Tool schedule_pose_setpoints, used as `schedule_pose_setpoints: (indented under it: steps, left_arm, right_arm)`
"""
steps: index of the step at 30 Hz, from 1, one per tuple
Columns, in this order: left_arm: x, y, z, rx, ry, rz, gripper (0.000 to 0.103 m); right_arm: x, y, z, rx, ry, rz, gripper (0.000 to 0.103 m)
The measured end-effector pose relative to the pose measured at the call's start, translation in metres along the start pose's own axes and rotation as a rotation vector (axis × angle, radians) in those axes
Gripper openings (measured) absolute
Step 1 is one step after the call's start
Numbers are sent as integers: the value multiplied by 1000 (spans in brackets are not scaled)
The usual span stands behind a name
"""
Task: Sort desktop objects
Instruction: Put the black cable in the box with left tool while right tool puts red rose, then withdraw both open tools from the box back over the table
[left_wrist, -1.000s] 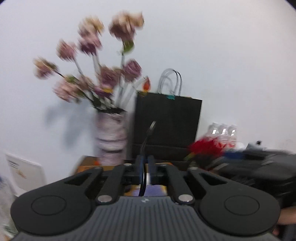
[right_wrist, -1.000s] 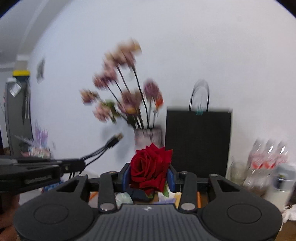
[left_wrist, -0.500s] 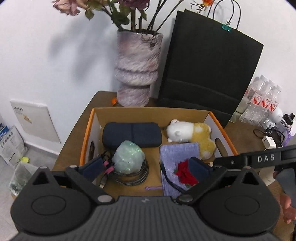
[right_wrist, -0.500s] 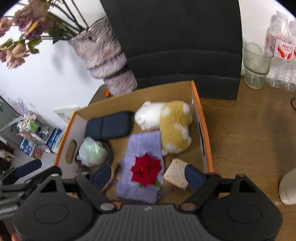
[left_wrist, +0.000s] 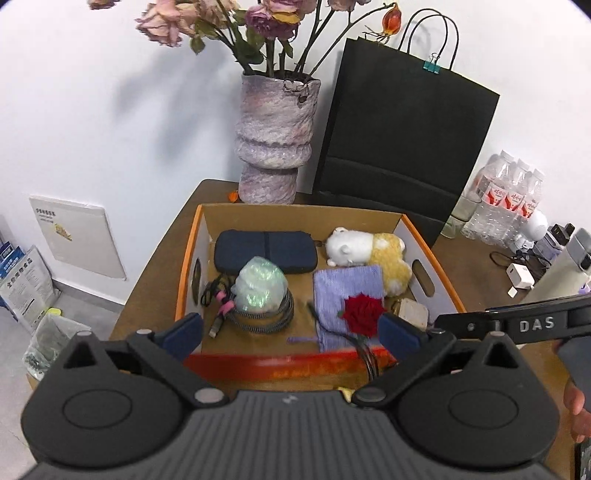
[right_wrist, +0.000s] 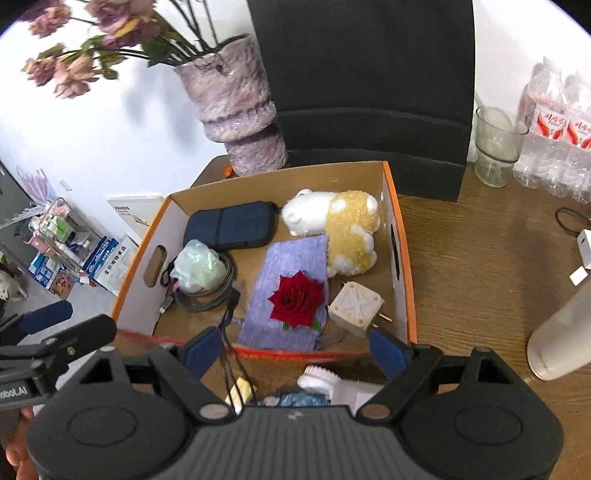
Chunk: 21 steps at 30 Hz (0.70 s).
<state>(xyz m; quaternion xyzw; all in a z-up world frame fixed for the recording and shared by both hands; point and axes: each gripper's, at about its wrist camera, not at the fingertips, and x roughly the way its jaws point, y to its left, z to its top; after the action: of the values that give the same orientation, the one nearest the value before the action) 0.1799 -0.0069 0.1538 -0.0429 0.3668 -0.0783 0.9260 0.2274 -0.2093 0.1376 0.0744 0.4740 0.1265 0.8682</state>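
Note:
An orange-edged cardboard box (left_wrist: 424, 242) (right_wrist: 400, 236) sits on the wooden desk. Inside lie a red rose (left_wrist: 361, 313) (right_wrist: 297, 300) on a purple cloth (left_wrist: 347, 286) (right_wrist: 291, 273), a white and yellow plush toy (left_wrist: 367, 251) (right_wrist: 336, 221), a dark blue pouch (left_wrist: 264, 249) (right_wrist: 229, 227), a green wrapped ball (left_wrist: 260, 284) (right_wrist: 197, 267) on coiled cables, and a beige cube (right_wrist: 354, 304). My left gripper (left_wrist: 290, 334) is open and empty above the box's near edge. My right gripper (right_wrist: 295, 350) is open and empty there too; a black cable (right_wrist: 227, 332) hangs over that edge.
A purple vase (left_wrist: 275, 136) with dried flowers and a black paper bag (left_wrist: 402, 144) stand behind the box. Water bottles (right_wrist: 561, 140), a glass (right_wrist: 495, 144), a white bottle (right_wrist: 561, 339) and chargers (left_wrist: 519, 277) sit at the right. A white brush (right_wrist: 321, 380) lies below the right gripper.
Both grippers tilted down from the wall view to the box and opened. The right one let go of the rose, now on the purple cloth; the left released the black cable. Both have since drawn back.

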Motion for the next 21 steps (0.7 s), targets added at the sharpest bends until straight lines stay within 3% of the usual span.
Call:
schedule_pose_setpoints:
  steps: [3, 7, 9, 13, 17, 21]
  left_arm:
    - [-18, 1, -33, -28, -53, 0, 103]
    - [-35, 4, -103, -70, -118, -30, 103]
    - [-37, 5, -139, -87, -128, -21, 103]
    - [-36, 0, -192, -60, -133, -28, 103]
    - [-27, -15, -201, -3, -120, -13, 102]
    - [-11, -32, -176, 12, -130, -44, 99]
  right_arm:
    - [-22, 3, -33, -46, -98, 2, 87]
    - [-48, 2, -97, -96, -270, 14, 88]
    - [-53, -5, -135, -77, -348, 27, 88]
    - [-49, -22, -200, 13, -406, 68, 88]
    - [-40, -27, -235, 30, -390, 55, 88]
    - [-38, -31, -235, 37, -401, 18, 88]
